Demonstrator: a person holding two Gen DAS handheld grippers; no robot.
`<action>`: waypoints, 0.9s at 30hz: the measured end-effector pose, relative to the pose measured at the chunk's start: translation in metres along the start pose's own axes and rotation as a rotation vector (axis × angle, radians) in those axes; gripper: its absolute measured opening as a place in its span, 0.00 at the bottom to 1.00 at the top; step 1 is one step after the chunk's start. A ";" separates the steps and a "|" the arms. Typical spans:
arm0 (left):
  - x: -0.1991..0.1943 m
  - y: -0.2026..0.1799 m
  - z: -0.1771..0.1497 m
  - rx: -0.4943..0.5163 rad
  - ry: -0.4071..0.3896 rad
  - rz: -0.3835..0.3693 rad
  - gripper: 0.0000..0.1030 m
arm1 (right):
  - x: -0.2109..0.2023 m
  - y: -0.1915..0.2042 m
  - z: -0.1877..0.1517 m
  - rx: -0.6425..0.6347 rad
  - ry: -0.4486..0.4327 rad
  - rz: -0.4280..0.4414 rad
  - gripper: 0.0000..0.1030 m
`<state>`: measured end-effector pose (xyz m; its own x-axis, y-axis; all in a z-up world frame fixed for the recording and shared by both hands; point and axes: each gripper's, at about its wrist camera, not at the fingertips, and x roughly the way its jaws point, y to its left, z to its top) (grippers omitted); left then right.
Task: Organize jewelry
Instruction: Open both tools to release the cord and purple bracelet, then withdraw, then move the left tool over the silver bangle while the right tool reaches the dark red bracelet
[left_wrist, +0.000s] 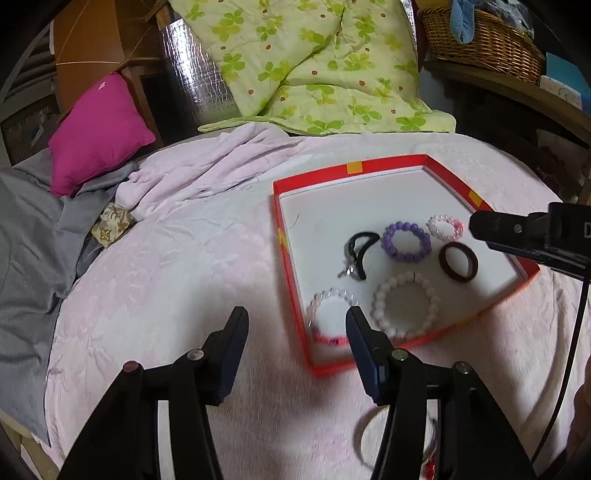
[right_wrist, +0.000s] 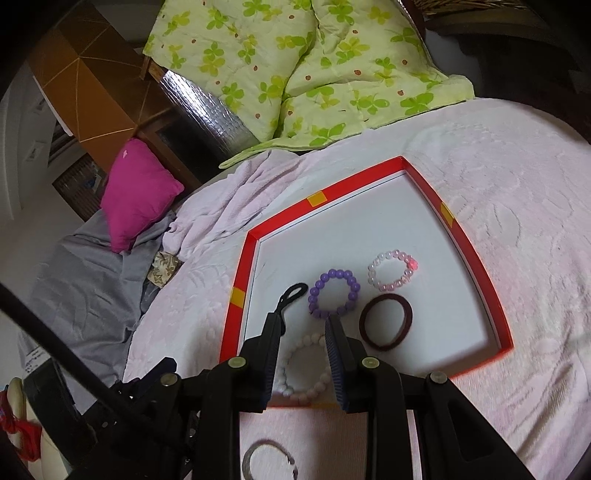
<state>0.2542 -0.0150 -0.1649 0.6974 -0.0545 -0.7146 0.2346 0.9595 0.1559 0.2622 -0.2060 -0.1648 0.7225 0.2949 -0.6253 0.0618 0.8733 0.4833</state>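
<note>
Dim, soft indoor light; fisheye-bent edges, dark vignetted corners.

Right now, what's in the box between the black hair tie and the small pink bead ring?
The purple bracelet lies between the black hair tie and the pink bead ring, on the white floor of the red box. The left wrist view shows it best.

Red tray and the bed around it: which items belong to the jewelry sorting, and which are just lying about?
Job:
red tray
purple bead bracelet
white bead bracelet
pink bead bracelet
clear-and-red bracelet
dark band
black hair tie
thin bangle outside the tray

Lying about:
magenta cushion
green floral quilt
wicker basket
grey sheet
</note>
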 end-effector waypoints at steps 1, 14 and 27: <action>-0.002 0.002 -0.004 0.000 0.003 0.001 0.54 | -0.003 0.000 -0.003 -0.003 0.003 0.000 0.28; -0.022 0.034 -0.063 -0.061 0.092 0.013 0.54 | -0.046 -0.017 -0.070 -0.077 0.123 -0.047 0.30; -0.004 0.037 -0.060 -0.066 0.153 0.008 0.54 | -0.009 0.000 -0.116 -0.286 0.363 -0.061 0.30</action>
<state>0.2195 0.0379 -0.1977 0.5869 -0.0086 -0.8096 0.1806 0.9761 0.1206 0.1759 -0.1632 -0.2300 0.4327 0.3115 -0.8460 -0.1322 0.9502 0.2823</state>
